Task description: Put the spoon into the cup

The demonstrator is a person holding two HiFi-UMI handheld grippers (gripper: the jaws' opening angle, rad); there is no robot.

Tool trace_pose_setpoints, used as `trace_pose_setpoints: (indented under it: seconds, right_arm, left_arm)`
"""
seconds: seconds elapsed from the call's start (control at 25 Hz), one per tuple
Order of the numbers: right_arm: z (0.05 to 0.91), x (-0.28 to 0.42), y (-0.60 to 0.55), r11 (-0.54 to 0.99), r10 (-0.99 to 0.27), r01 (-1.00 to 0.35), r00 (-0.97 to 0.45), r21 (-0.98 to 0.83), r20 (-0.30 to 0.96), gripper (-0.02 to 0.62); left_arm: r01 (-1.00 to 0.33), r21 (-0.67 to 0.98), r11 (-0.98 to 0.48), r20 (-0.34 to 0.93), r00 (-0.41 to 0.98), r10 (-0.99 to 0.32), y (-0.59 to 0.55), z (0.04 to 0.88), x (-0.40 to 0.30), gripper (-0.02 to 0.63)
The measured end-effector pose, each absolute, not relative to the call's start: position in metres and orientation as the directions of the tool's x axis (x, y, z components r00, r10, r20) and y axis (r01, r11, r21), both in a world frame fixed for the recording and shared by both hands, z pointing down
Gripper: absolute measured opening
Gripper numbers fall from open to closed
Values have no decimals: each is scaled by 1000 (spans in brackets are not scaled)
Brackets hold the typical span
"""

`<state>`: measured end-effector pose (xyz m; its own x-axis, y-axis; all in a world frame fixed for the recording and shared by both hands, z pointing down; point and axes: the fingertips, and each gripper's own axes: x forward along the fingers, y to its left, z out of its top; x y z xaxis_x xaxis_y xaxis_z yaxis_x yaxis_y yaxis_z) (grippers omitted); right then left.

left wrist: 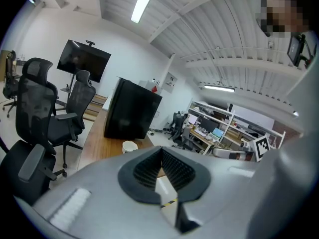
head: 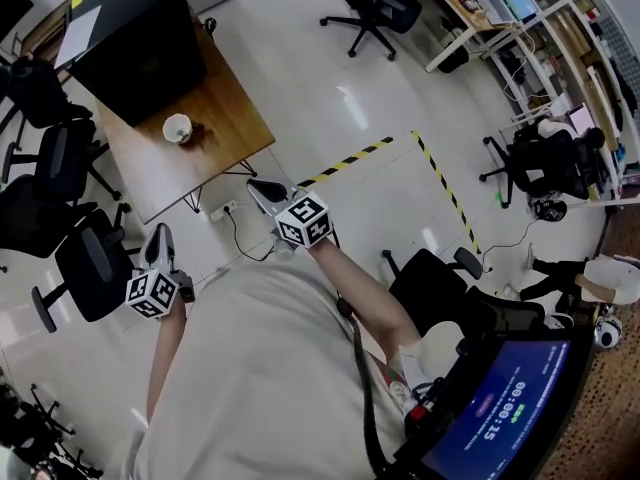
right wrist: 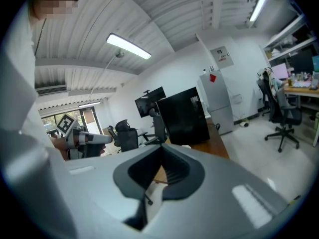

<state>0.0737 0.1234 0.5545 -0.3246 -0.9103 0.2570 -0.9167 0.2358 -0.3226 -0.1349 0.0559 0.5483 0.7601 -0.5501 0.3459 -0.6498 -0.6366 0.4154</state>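
Observation:
A white cup (head: 177, 128) stands on the wooden table (head: 215, 98) at the upper left, well ahead of both grippers. A small dark thing (head: 197, 130) lies just right of the cup, too small to tell what it is. My left gripper (head: 157, 236) hangs over the floor short of the table, shut with nothing in it. My right gripper (head: 262, 190) is near the table's near corner, also shut and holding nothing. In the left gripper view the cup (left wrist: 129, 146) shows beyond the closed left gripper (left wrist: 161, 151). The closed right gripper (right wrist: 162, 147) faces the table too.
A large black box (head: 140, 38) sits on the table's far end. Black office chairs (head: 90, 263) crowd the left side; another chair (head: 440, 278) stands at my right. Yellow-black tape (head: 350, 160) marks the floor. Desks and shelves (head: 520, 28) line the upper right.

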Motion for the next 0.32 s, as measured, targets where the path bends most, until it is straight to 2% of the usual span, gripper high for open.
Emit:
trace_pose_setpoints:
  seconds: [0.32]
  right_arm:
    - [557,90,132,228,-911,-921,-315,-315,264,-2]
  left_arm:
    - [-639,416,-646,348,769,-537,61,549,-114,-23]
